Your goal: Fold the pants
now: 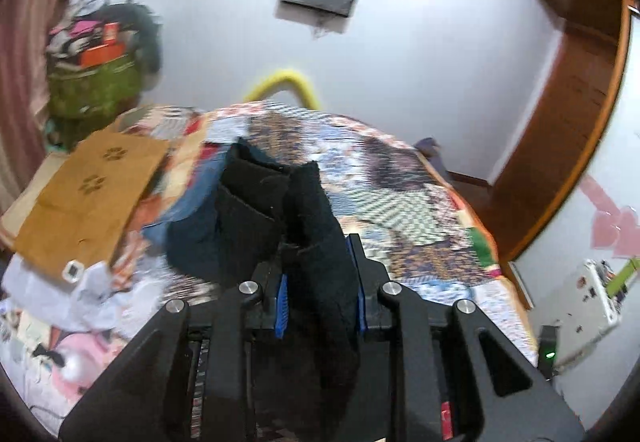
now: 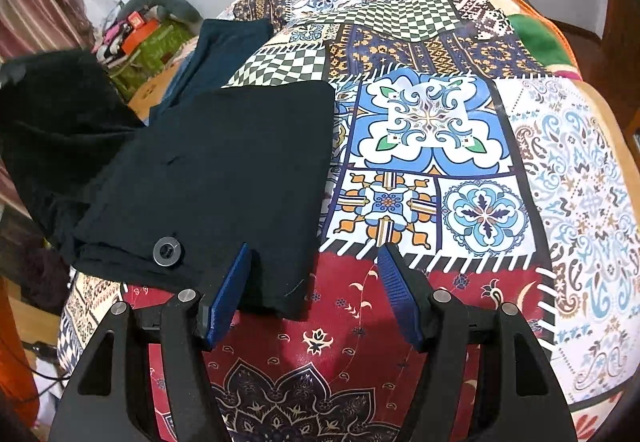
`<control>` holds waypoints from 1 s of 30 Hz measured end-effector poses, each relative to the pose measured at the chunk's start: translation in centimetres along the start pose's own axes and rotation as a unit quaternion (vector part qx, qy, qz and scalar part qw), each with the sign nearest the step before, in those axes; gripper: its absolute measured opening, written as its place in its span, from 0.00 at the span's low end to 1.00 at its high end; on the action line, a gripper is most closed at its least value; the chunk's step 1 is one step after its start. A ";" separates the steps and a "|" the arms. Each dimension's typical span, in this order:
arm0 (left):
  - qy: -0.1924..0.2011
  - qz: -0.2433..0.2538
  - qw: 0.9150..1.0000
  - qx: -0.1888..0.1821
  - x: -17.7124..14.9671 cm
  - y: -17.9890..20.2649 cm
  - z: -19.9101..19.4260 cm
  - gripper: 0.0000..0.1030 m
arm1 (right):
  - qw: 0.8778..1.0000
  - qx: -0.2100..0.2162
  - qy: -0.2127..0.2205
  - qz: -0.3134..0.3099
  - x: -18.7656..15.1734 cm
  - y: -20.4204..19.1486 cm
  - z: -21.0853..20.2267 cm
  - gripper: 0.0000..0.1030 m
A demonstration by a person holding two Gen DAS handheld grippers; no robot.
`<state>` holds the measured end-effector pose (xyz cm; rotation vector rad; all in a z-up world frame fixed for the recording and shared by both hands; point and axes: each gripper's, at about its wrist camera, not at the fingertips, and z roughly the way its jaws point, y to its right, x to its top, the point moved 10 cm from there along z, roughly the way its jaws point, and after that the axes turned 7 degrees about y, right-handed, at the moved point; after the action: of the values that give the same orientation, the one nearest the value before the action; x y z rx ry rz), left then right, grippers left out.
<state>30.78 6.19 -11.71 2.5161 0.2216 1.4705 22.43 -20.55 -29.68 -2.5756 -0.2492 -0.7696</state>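
Observation:
Black pants (image 2: 224,161) lie partly folded on the patterned bedspread (image 2: 440,129), with a round button (image 2: 168,250) near the front edge. My right gripper (image 2: 316,258) is open just above the bedspread, its left finger over the pants' near corner. My left gripper (image 1: 320,262) is shut on a bunched part of the black pants (image 1: 316,209) and holds it up above the bed; this raised cloth shows at the left of the right wrist view (image 2: 56,113).
A dark teal garment (image 2: 224,45) lies behind the pants. A brown paper bag (image 1: 92,197) and loose clothes lie at the bed's left. A green basket of things (image 1: 96,81) stands by the wall. A wooden door frame (image 1: 568,113) is at the right.

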 end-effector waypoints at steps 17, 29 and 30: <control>-0.166 0.074 0.974 -0.134 -10.6 17.4 8.9 0.21 | 1.000 0.003 0.013 -0.011 -0.3 -0.2 -0.4 0.60; -0.192 0.109 0.963 -0.152 -12.7 18.5 6.5 0.71 | 1.000 -0.003 0.021 -0.005 -0.5 -0.2 -1.5 0.61; -0.174 0.116 0.968 -0.142 -11.7 17.9 6.3 0.77 | 1.000 -0.004 0.022 -0.007 -0.5 -0.2 -1.7 0.61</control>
<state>30.89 -14.53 -19.85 2.5645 -0.3281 1.0105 21.14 -21.18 -28.59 -2.5637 -0.2521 -0.8320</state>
